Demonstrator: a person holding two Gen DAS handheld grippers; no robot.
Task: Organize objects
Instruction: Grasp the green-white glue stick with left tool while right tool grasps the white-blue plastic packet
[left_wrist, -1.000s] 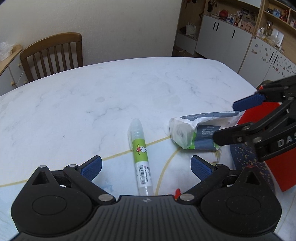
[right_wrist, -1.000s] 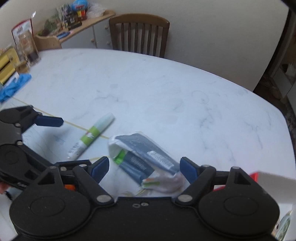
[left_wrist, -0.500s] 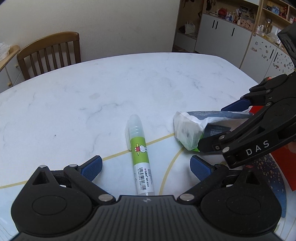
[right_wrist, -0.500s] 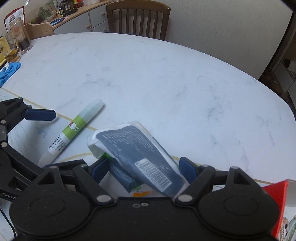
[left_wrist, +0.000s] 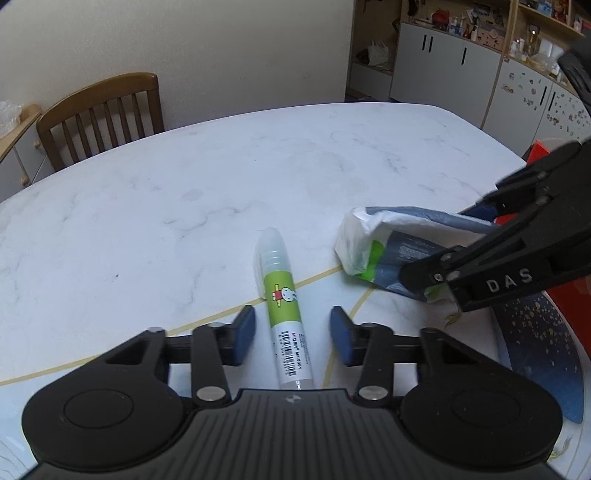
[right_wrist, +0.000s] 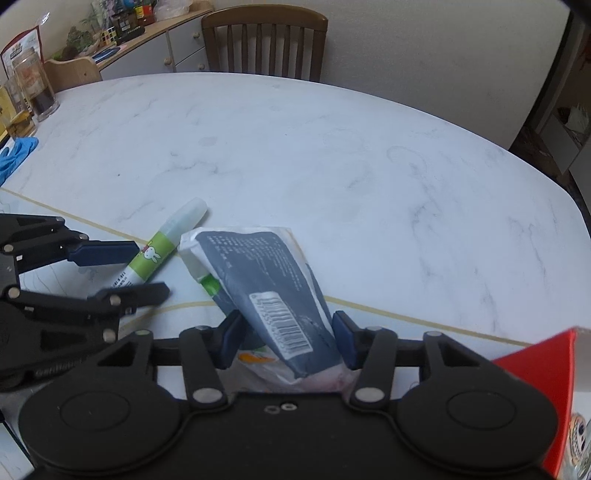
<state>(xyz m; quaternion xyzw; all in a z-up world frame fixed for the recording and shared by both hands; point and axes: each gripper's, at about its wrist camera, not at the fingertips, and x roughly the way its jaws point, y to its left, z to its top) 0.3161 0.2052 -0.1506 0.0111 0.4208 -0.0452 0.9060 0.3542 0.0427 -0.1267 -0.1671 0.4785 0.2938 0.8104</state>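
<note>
Both tongs tilt steeply down toward the white marble table (left_wrist: 155, 206), side by side, each closing in on its own item. Left gripper (left_wrist: 291, 334) straddles the lower end of the glue pen (left_wrist: 281, 295); its jaws have just been closing, yet a gap shows between each blue pad and the tube, so the pads do not press it. That pen lies flat on the table, clear cap pointing away from the gripper, green label with a small rabbit figure facing up, barcode end nearest the tool.

Just right of the glue pen, the right gripper (right_wrist: 286, 338) reaches over the wipes packet (right_wrist: 266, 280), a soft grey and white pouch with a barcode sticker. Its jaws have also just been closing, and the blue fingers (right_wrist: 341, 338) now sit against the pouch's near end on both sides, pinching it. The packet's far end rests on the table beside the pen's cap, almost touching it, while the near end rises into the gripper. In the left wrist view the same gripper comes in from the right, its black linkage crossing the pouch.

Right of the packet, near the table edge, stands a red box (right_wrist: 543, 376). Beyond the glue pen, across the table, is a wooden chair (left_wrist: 99, 118).
</note>
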